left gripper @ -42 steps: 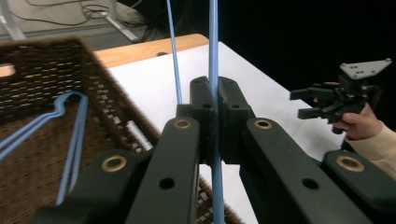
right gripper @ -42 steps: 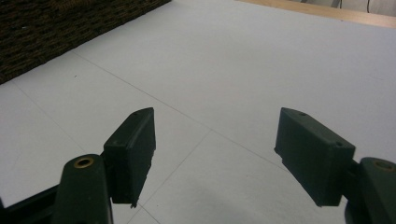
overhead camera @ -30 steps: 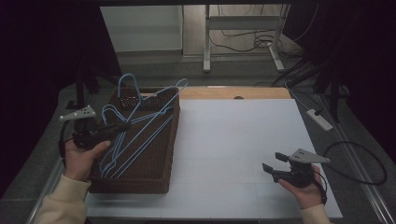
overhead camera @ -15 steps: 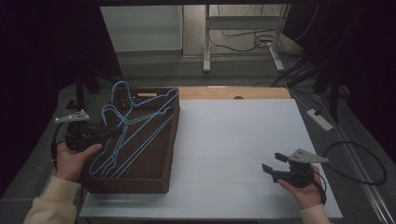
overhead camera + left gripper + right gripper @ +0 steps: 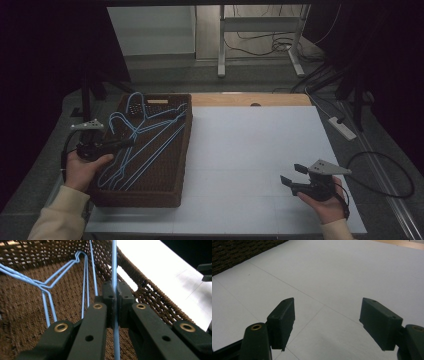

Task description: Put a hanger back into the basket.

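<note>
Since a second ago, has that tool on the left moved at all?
Yes. The left tool, shut on a blue hanger, has sunk toward the wicker basket and drawn back along the basket's left wall; the hangers now lie lower inside.

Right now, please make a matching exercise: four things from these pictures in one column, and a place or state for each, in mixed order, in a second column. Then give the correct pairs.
Column one:
1. left claw
2. right claw
3. wicker basket
4. blue wire hangers

Column two:
A. lying inside the basket
B. open, nothing between its jaws, above the white tabletop
C. shut on one blue wire
D. standing at the left edge of the white tabletop

Pairs: 1-C, 2-B, 3-D, 4-A
</note>
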Demonstrator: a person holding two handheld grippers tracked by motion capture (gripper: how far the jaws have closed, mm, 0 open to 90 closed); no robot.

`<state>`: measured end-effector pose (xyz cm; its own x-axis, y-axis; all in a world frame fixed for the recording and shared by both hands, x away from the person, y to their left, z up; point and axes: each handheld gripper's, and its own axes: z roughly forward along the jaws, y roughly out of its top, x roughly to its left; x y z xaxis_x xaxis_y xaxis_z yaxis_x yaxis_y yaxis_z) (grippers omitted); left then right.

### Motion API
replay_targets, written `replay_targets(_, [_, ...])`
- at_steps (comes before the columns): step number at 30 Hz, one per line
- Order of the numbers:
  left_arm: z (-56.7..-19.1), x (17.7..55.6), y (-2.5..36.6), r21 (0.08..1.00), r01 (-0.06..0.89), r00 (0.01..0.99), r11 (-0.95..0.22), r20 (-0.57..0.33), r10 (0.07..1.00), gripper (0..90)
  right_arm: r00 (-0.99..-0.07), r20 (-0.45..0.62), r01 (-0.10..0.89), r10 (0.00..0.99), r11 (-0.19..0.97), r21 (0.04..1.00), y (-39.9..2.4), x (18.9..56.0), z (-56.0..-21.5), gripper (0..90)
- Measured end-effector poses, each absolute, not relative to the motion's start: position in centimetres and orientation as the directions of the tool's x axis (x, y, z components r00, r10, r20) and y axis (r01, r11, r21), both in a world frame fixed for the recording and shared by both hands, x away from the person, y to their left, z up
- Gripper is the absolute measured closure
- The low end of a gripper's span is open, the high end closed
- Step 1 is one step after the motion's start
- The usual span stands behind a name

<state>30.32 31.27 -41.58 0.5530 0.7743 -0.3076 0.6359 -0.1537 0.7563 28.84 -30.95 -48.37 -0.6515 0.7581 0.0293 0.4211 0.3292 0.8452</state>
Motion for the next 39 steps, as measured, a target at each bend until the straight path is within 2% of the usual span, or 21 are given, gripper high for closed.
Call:
replay_targets(10, [-43.8, 31.6, 30.5, 0.705, 0.688, 0.532, -0.174, -0.326, 0.781, 86.6, -0.649, 0.025, 0.427, 0.761, 0.336, 0.839, -31.0, 28.9, -48.5, 28.6])
replay_targets(14, [-44.5, 32.1, 30.7, 0.677, 0.720, 0.494, -0.155, -0.343, 0.799, 86.5, -0.648, 0.022, 0.425, 0.761, 0.338, 0.840, -31.0, 28.9, -48.5, 28.6])
replay_targets(22, [-45.3, 32.4, 30.7, 0.609, 0.768, 0.401, -0.199, -0.215, 0.891, 86.3, -0.647, 0.014, 0.424, 0.762, 0.345, 0.837, -30.9, 28.9, -48.5, 28.6])
replay_targets(31, [-46.5, 33.3, 30.3, 0.513, 0.821, 0.360, -0.251, -0.124, 0.925, 84.8, -0.651, 0.011, 0.424, 0.759, 0.352, 0.834, -30.8, 28.9, -48.5, 28.5])
replay_targets(34, [-46.4, 33.2, 30.0, 0.526, 0.809, 0.358, -0.262, -0.086, 0.930, 75.2, -0.652, 0.010, 0.423, 0.758, 0.353, 0.835, -30.8, 28.9, -48.5, 28.5])
replay_targets(38, [-45.5, 32.7, 29.5, 0.587, 0.758, 0.374, -0.285, -0.034, 0.927, 55.6, -0.652, 0.010, 0.423, 0.758, 0.353, 0.835, -30.8, 28.9, -48.5, 28.4])
replay_targets(39, [-45.2, 32.4, 29.3, 0.607, 0.738, 0.387, -0.294, -0.025, 0.922, 55.6, -0.652, 0.009, 0.423, 0.758, 0.354, 0.834, -30.9, 28.9, -48.5, 28.4])
